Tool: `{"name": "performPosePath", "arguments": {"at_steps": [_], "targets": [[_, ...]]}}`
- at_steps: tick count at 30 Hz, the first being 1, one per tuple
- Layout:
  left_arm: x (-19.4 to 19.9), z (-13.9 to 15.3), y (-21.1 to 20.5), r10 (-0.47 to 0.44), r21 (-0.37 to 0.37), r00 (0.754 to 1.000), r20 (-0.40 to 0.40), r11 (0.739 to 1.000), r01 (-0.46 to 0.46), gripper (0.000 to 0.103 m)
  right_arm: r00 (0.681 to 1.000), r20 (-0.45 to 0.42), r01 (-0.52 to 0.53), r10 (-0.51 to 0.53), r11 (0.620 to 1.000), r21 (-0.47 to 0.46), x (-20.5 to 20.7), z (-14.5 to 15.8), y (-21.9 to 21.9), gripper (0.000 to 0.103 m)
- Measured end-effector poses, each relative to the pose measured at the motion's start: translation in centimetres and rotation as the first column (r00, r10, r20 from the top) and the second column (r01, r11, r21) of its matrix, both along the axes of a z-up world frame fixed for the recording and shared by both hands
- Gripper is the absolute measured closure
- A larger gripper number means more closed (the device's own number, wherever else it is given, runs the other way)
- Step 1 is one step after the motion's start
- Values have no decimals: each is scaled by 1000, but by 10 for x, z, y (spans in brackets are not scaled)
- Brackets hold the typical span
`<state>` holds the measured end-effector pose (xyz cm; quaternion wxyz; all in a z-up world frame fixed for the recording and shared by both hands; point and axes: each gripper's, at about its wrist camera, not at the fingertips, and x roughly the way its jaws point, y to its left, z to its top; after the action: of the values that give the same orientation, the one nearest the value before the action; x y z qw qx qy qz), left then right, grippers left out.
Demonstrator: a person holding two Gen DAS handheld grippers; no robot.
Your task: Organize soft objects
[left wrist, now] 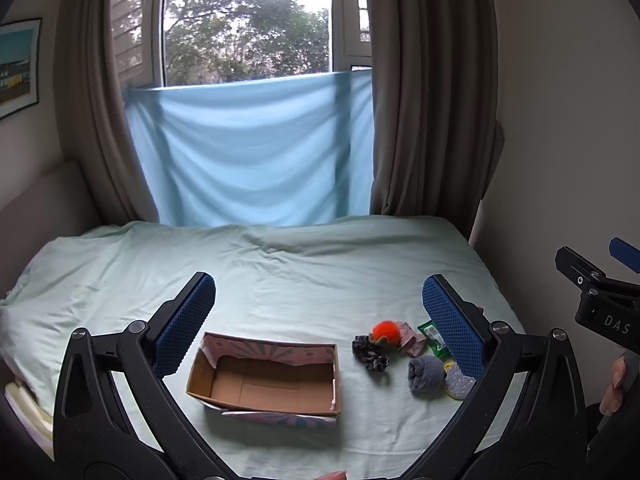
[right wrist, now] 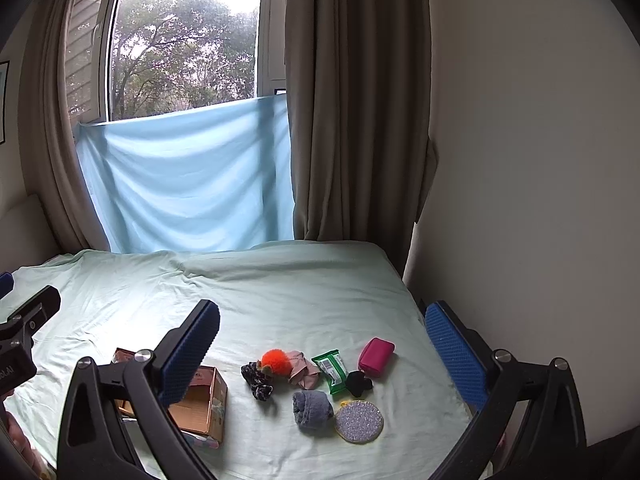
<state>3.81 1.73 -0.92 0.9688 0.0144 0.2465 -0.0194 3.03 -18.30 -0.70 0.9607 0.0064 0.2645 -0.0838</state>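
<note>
An open cardboard box (left wrist: pixel 268 376) with pink patterned sides lies empty on the pale green bed sheet (left wrist: pixel 280 272). Right of it is a cluster of small soft items: an orange pom-pom (right wrist: pixel 276 360), a dark patterned scrunchie (right wrist: pixel 258 380), a pink cloth (right wrist: pixel 304 368), a green packet (right wrist: pixel 332 370), a magenta pouch (right wrist: pixel 376 356), a black scrunchie (right wrist: pixel 358 384), a grey rolled cloth (right wrist: pixel 312 408) and a glittery round pad (right wrist: pixel 359 420). My left gripper (left wrist: pixel 320 320) hovers open above the box. My right gripper (right wrist: pixel 324 354) hovers open above the cluster. Both hold nothing.
A light blue cloth (left wrist: pixel 256 152) hangs over the lower window behind the bed, with brown curtains (left wrist: pixel 424 120) either side. A plain wall (right wrist: pixel 520 160) runs along the bed's right edge. A person's hand (left wrist: pixel 614 384) shows at the right edge.
</note>
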Motion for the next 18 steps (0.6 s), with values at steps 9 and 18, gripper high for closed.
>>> {"name": "performPosePath", "arguments": {"at_steps": [9,18], "targets": [[23,-17,-24,-26,-11,998,-56,1000,25,0,1000,-22,12,-12,1000,18,6,-8,-19,0],[85,-85,-86,-38,2,978,-207,999,39,0,989,-144,29,-23,999,40,50,-58,-79,0]]}}
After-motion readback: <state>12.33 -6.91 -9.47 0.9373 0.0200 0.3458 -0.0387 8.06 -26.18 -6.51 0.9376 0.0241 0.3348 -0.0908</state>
